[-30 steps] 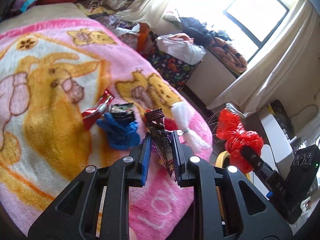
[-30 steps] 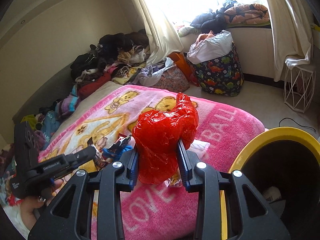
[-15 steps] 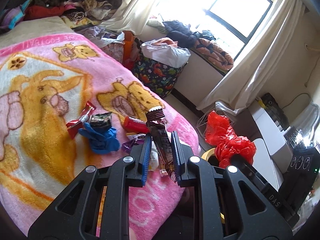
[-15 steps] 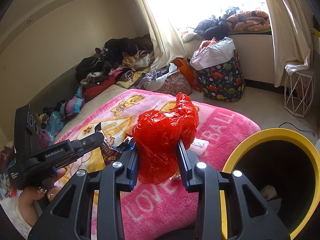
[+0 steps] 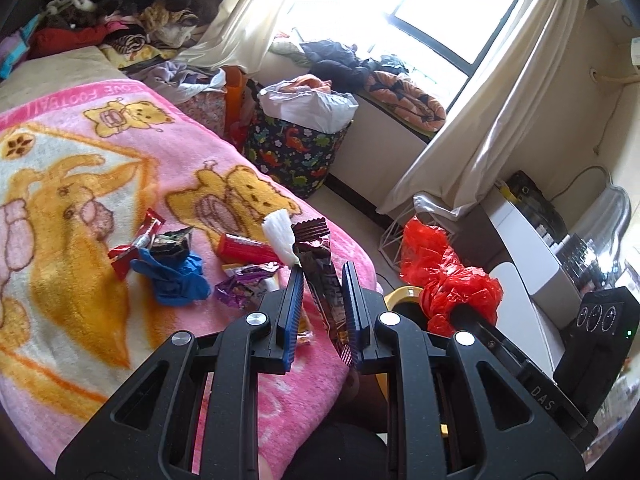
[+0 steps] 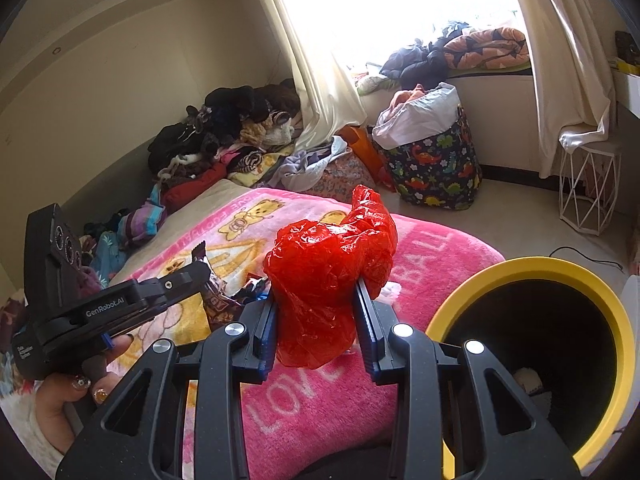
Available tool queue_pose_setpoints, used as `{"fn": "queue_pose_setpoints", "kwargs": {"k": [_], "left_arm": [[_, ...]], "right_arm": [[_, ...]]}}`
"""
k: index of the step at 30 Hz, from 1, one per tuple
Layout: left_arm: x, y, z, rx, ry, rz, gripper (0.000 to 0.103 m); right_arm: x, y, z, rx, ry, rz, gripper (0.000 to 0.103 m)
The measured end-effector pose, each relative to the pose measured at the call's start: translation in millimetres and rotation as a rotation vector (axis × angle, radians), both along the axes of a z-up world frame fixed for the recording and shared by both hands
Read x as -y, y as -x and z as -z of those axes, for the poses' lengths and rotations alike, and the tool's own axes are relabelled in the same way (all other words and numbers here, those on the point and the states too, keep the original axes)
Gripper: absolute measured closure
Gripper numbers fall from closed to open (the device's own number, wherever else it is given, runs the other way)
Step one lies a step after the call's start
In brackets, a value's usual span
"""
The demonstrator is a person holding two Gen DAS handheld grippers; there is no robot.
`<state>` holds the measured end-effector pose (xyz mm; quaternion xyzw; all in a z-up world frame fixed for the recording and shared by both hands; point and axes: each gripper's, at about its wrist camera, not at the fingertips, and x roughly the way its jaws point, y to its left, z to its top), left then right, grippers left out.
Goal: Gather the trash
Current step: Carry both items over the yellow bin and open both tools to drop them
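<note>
My left gripper [image 5: 322,280] is shut on a dark brown snack wrapper [image 5: 320,264], held above the pink blanket's edge. My right gripper [image 6: 316,292] is shut on a crumpled red plastic bag [image 6: 328,280], just left of the yellow-rimmed trash bin [image 6: 472,300]. The bag also shows in the left wrist view [image 5: 452,284], and the bin's rim [image 5: 404,292] below it. On the blanket lie a blue glove [image 5: 176,280], a red wrapper [image 5: 136,244], a black wrapper [image 5: 170,242], a red packet [image 5: 244,248], a purple wrapper [image 5: 244,284] and a white tissue [image 5: 280,232].
The pink blanket [image 5: 80,184] covers the bed. A dinosaur-print laundry basket [image 5: 296,152] stands on the floor by the window. A white wire stool [image 6: 588,192] stands under the curtain. Clothes are piled at the bed's far end [image 6: 224,132]. White furniture [image 5: 532,248] is at right.
My left gripper has risen and drawn back from the trash pile with the brown wrapper in it. The right gripper has shifted slightly, still holding the red bag beside the bin.
</note>
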<state>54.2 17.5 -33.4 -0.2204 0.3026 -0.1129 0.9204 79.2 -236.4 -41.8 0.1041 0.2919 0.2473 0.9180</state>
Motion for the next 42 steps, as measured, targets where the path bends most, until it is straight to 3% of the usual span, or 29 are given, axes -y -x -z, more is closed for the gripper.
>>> {"fn": "queue_pose_setpoints", "kwargs": {"k": [42], "left_arm": [[102,-3,1,-0.013,-0.077,0.175,0.089]], "right_arm": [[97,28,16,-0.043,-0.026,0.188,0.071]]}}
